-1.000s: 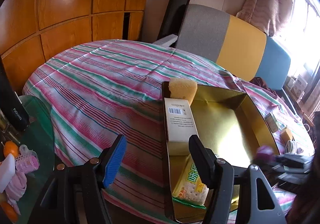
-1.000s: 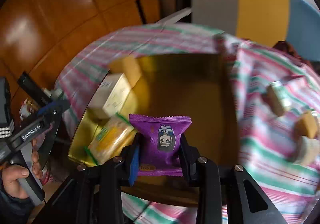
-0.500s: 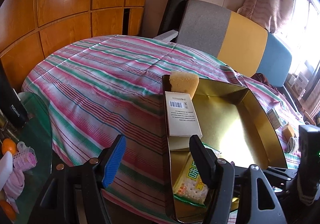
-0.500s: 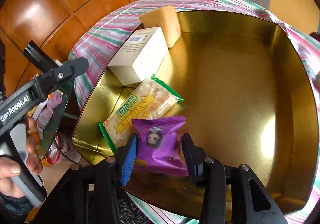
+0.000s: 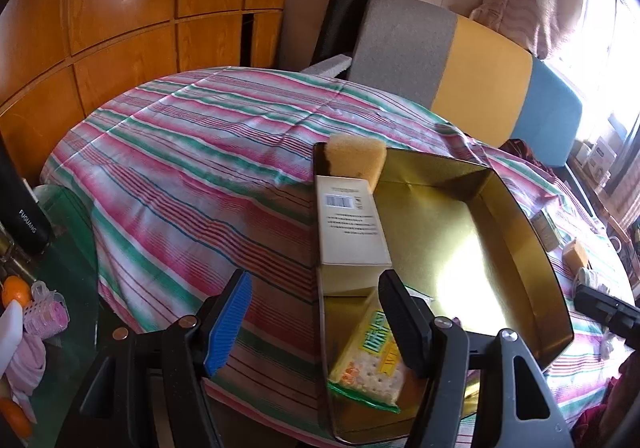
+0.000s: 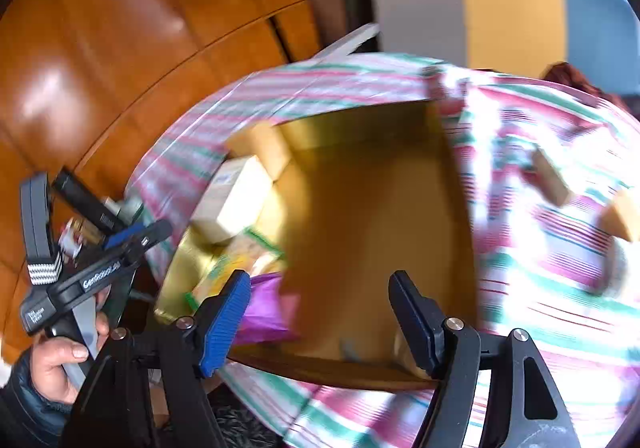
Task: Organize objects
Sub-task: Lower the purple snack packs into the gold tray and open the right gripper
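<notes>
A gold tray sits on the striped tablecloth. It holds a yellow sponge, a white box and a green cracker packet. My left gripper hangs open over the tray's near left corner with nothing between its fingers. In the blurred right wrist view a purple snack packet lies in the tray, just beyond the blue fingertip. My right gripper has its jaws opening, and no pad touches the packet.
A small box and a yellow block lie on the cloth right of the tray. At the left, a glass side table carries oranges, pink rollers and a black flask. Colour-block cushions stand behind.
The right gripper let go of the purple packet, which now lies in the tray, and its jaws spread wide while it drew back. The left gripper stayed where it was.
</notes>
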The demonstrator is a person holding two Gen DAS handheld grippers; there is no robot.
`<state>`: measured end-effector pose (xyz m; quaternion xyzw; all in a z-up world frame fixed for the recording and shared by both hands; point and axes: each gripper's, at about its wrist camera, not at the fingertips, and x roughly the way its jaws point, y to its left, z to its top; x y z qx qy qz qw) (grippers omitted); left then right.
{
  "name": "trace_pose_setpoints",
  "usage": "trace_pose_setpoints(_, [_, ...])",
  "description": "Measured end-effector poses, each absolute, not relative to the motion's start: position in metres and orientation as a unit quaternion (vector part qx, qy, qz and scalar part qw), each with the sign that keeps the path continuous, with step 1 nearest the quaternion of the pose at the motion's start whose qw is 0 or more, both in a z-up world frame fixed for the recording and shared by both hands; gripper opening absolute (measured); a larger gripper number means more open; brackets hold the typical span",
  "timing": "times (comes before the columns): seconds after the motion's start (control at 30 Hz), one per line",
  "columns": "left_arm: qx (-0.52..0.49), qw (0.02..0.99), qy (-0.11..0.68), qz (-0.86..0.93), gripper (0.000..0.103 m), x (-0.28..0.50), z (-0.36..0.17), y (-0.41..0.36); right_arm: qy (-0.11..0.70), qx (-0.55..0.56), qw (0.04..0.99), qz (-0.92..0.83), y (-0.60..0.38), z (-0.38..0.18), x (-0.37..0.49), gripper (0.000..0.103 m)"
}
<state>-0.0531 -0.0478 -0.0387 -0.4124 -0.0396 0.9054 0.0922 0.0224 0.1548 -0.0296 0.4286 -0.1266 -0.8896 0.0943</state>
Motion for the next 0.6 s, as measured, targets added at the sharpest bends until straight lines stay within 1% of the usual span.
trace_pose_setpoints(0.07, [-0.411, 0.104, -0.034, 0.905, 0.066, -0.052, -0.036, -0.040, -0.143, 0.422, 0.070, -0.893, 0.178, -0.025, 0.028, 0.074])
trace_pose_setpoints(0.1, [-0.409, 0.110, -0.031, 0.905, 0.066, -0.051, -0.034, -0.036, -0.150, 0.420, 0.056, -0.893, 0.191, -0.023, 0.031, 0.078])
trace_pose_setpoints(0.17, [-0.404, 0.126, -0.023, 0.906, 0.066, -0.050, -0.029, -0.026, -0.166, 0.417, 0.024, -0.894, 0.221, -0.021, 0.041, 0.082])
trace_pose_setpoints(0.33, [-0.396, 0.156, -0.005, 0.905, 0.066, -0.048, -0.015, 0.000, -0.192, 0.419, -0.075, -0.884, 0.308, -0.020, 0.072, 0.084])
trace_pose_setpoints(0.43, [-0.401, 0.179, -0.005, 0.898, 0.066, -0.049, -0.010, 0.023, -0.224, 0.412, -0.146, -0.871, 0.368, -0.018, 0.095, 0.084])
trace_pose_setpoints(0.53, [-0.402, 0.214, 0.009, 0.890, 0.066, -0.047, -0.005, 0.056, -0.254, 0.384, -0.227, -0.858, 0.429, -0.018, 0.121, 0.086])
trace_pose_setpoints(0.6, [-0.395, 0.244, 0.033, 0.885, 0.066, -0.041, 0.000, 0.089, -0.288, 0.359, -0.276, -0.844, 0.464, -0.024, 0.142, 0.086])
